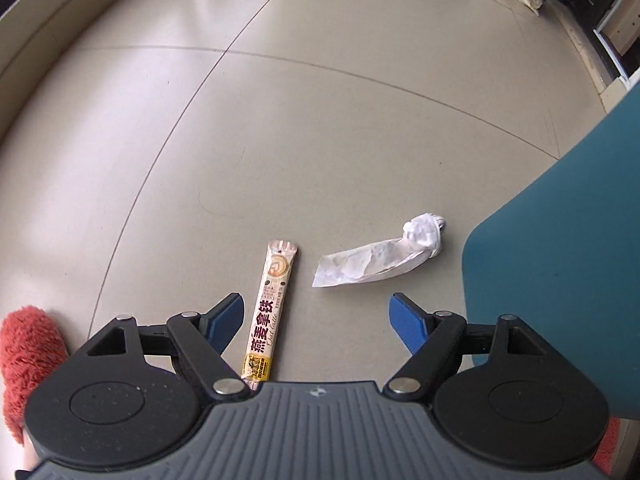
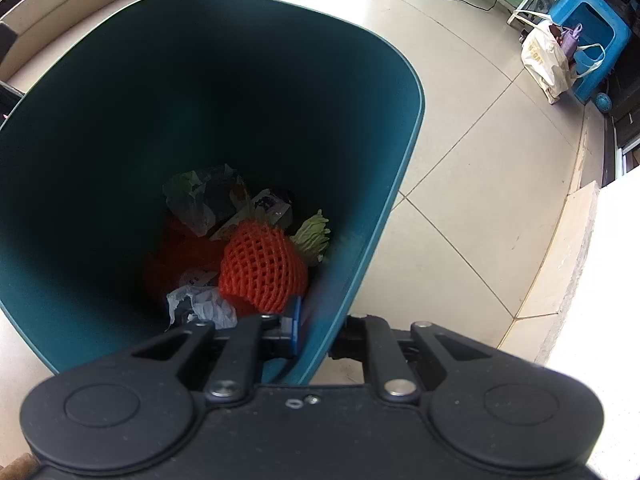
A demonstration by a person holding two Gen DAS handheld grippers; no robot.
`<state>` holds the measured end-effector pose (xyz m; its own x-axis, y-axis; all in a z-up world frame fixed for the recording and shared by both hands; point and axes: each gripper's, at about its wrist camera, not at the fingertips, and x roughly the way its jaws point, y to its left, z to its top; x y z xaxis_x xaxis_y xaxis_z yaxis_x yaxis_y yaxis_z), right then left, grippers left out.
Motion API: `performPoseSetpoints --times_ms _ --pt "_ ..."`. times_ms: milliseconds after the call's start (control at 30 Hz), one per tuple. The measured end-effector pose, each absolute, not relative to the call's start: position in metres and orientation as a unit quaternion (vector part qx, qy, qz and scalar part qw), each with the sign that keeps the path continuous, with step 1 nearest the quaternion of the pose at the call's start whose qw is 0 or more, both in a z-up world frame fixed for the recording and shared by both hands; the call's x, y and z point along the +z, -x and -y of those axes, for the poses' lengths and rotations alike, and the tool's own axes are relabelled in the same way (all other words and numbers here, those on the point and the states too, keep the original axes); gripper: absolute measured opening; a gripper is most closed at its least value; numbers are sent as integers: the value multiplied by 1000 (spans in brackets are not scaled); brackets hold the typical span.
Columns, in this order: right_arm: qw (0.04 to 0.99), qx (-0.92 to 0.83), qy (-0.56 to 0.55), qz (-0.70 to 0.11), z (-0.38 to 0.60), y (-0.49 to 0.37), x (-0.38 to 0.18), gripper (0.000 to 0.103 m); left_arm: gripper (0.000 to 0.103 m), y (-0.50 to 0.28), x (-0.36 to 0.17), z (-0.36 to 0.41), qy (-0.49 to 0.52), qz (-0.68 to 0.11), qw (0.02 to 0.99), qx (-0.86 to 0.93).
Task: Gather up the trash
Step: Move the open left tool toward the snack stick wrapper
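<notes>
**Left tongs spread over floor litter, right tongs pinching the bin wall**

In the left wrist view, the left tongs (image 1: 316, 316) stand spread wide above the tiled floor (image 1: 280, 120), with nothing between their blue pads (image 1: 406, 322). A long coffee sachet (image 1: 271, 312) lies on the floor at lower centre, its near end running under the tool's body, just beside the left-hand pad and not touching it as far as can be seen. To the right of it, apart from the sachet, lies a crumpled white paper wrapper (image 1: 380, 258), twisted into a knot at its far end. The outer wall of the teal bin (image 1: 560, 260) fills the right edge of the frame, close to the wrapper. A red fluffy slipper (image 1: 28, 356) shows at the lower left edge.

In the right wrist view, the right tongs (image 2: 316, 332) are pressed onto the near wall of the bin (image 2: 360, 264): one blue pad (image 2: 295, 326) sits inside the bin against the wall, the other finger is outside and mostly hidden behind it. The bin is seen from above, open. At its bottom lie an orange foam fruit net (image 2: 262, 268), a leafy green scrap (image 2: 314, 236), crumpled paper (image 2: 204, 304) and some wrappers (image 2: 208, 196). In the upper right of the frame, a cream tote bag (image 2: 548, 60) leans against a blue plastic stool (image 2: 596, 28).
</notes>
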<state>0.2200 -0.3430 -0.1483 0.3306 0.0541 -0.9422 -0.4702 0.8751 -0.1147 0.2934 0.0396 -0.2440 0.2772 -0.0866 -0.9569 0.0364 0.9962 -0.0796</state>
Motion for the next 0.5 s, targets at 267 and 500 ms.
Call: performPoseSetpoints --times_ms 267,500 --pt "788 165 178 -565 345 -224 -149 12 79 -302 -321 -66 43 -639 767 -19" --pt "783 164 176 -574 345 -228 -152 12 69 -300 -351 -66 30 -653 756 -29"
